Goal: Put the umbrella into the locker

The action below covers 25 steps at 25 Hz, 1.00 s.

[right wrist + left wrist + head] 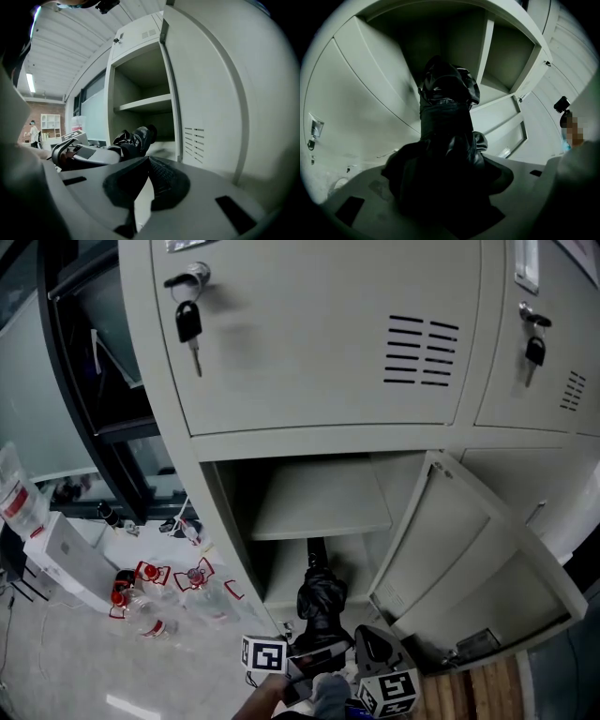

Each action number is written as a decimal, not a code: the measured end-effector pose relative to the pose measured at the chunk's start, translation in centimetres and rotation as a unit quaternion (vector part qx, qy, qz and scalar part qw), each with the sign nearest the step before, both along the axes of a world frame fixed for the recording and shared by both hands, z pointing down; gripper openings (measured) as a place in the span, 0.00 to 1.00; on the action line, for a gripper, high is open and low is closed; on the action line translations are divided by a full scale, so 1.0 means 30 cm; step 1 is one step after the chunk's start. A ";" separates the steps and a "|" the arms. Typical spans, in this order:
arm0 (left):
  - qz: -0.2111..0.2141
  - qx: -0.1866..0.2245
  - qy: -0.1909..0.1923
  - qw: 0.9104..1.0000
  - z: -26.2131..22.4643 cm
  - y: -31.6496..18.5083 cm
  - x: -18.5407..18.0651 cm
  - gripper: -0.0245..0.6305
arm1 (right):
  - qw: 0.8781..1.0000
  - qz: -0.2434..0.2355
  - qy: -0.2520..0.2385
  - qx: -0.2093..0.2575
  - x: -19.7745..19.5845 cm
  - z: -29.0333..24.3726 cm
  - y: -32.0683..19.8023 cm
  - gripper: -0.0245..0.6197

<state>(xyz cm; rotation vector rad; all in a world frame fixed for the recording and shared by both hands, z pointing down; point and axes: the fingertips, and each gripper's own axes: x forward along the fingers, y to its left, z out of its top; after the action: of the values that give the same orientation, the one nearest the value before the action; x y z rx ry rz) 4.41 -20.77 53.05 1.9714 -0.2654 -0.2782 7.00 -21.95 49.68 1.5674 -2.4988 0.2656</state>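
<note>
"At the locker's (309,442) open lower compartment, where is the umbrella (322,601)?"
"Under the shelf (323,507) (folded, black), with its far end inside. Its long axis runs straight from the left gripper (450,187) into the opening."
"And the grippers?"
"The left jaws clamp the umbrella. The right gripper (146,187) is pressed closed, empty, beside the open door (469,559)."

The locker (309,418) is pale grey-beige, with rows of black vent slots (422,351). The umbrella (322,601) is black all over. The keys (187,322) have black heads. The marker cubes (265,654) are white with black square patterns. The bottles (141,610) are clear with red-and-white labels. The floorboards (483,690) are brown.
</note>
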 end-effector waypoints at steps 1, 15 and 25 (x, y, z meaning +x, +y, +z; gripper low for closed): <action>0.000 0.000 0.002 1.000 0.000 -0.007 0.003 0.45 | 1.000 0.000 0.000 -0.001 0.002 0.003 -0.001 0.04; 0.007 -0.018 0.013 1.000 0.016 -0.087 0.036 0.45 | 1.000 -0.004 0.002 -0.002 0.005 0.013 -0.059 0.04; 0.001 -0.057 0.027 0.998 0.041 -0.138 0.041 0.45 | 1.000 -0.006 0.003 -0.012 0.006 0.037 -0.097 0.04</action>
<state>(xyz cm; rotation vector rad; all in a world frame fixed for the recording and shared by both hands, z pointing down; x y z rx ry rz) 5.64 -24.90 54.28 1.8483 -0.2391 -0.3074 7.19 -24.86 50.80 1.5406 -2.4906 0.2886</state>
